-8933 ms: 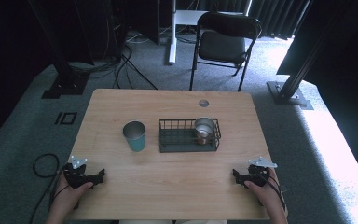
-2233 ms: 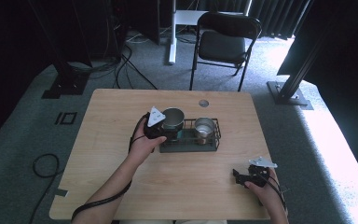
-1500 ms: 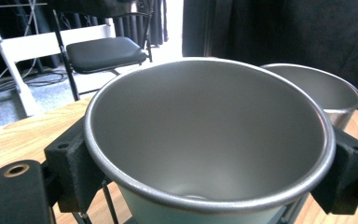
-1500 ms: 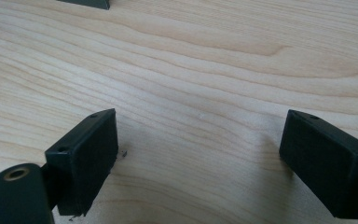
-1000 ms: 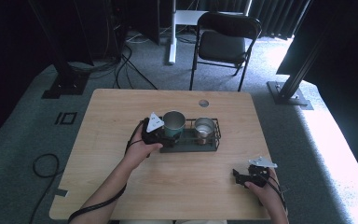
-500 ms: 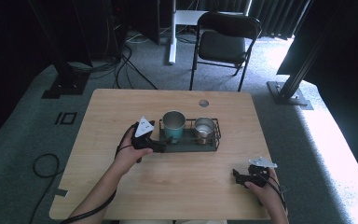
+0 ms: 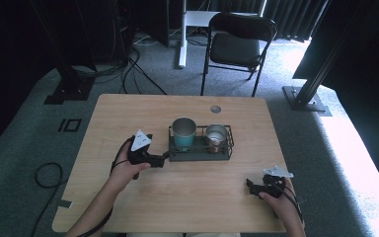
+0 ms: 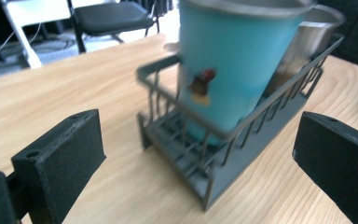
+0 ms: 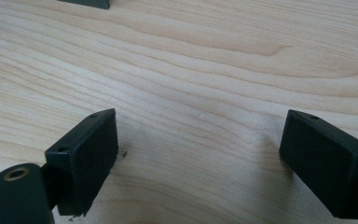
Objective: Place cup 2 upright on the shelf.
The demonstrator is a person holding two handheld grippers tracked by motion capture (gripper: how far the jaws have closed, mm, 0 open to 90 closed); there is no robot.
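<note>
A dark wire basket [image 7: 200, 150] is seen near the middle of the wooden table [image 7: 128, 113]. Its long side runs from left to right across the table. Two cups are held in it. A teal cup [image 7: 184, 133] with a silver rim is stood in the left end, and a small metal cup [image 7: 216, 136] is stood in the right end, just beside it. What is inside the two cups cannot be told.

In the left gripper view, the teal cup [image 8: 235, 65] is seen upright with its open top up and its narrow bottom on the basket's floor, behind the front wires of the basket [image 8: 205, 135]. A small dark and red picture is seen on its side.

The left gripper [image 7: 164, 159] is held just beside the left end of the basket, pointed at it. Its jaws are spread wide apart and nothing is held between them.

The right gripper [image 7: 252, 186] is rested low over the bare table near the front right corner, well apart from the basket. Its jaws are spread apart too, with only wood between them.
</note>
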